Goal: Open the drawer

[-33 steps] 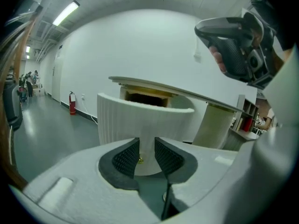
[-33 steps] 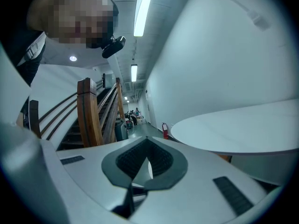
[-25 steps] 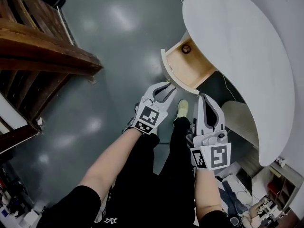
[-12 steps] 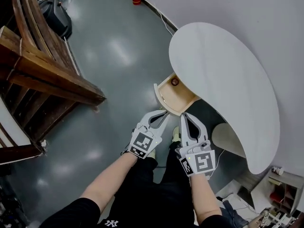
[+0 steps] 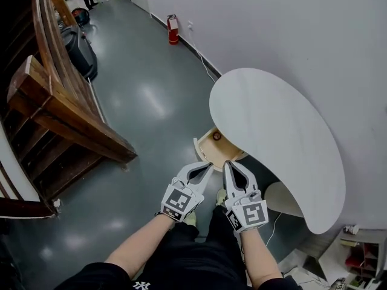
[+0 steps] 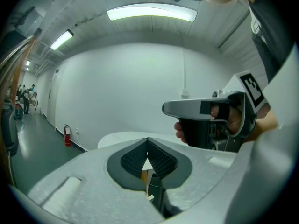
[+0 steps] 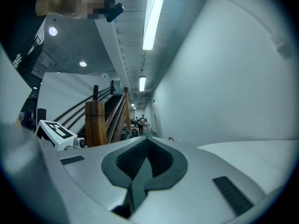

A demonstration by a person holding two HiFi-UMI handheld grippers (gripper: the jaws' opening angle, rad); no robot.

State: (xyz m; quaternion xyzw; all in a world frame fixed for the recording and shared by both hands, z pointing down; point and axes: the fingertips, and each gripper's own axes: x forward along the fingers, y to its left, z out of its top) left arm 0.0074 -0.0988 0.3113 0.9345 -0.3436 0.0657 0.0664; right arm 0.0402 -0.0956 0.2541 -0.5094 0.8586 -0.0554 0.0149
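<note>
The drawer stands pulled out from under the near-left edge of the white desk. Its pale wooden inside is open to view, with a small dark round thing at the back. The left tool has just been closing; in its own view its ribbed pads meet at the tips with nothing between them. The right tool is closed too, its pads pressed together on nothing. The two tools sit side by side, tips near each other and pointing toward the drawer front, and neither touches it. The left tool's view looks across the desk's top toward the white wall, with the right tool in a hand beside it. Left of the drawer lie the grey floor and a wooden staircase, and a red extinguisher stands by the far wall.
</note>
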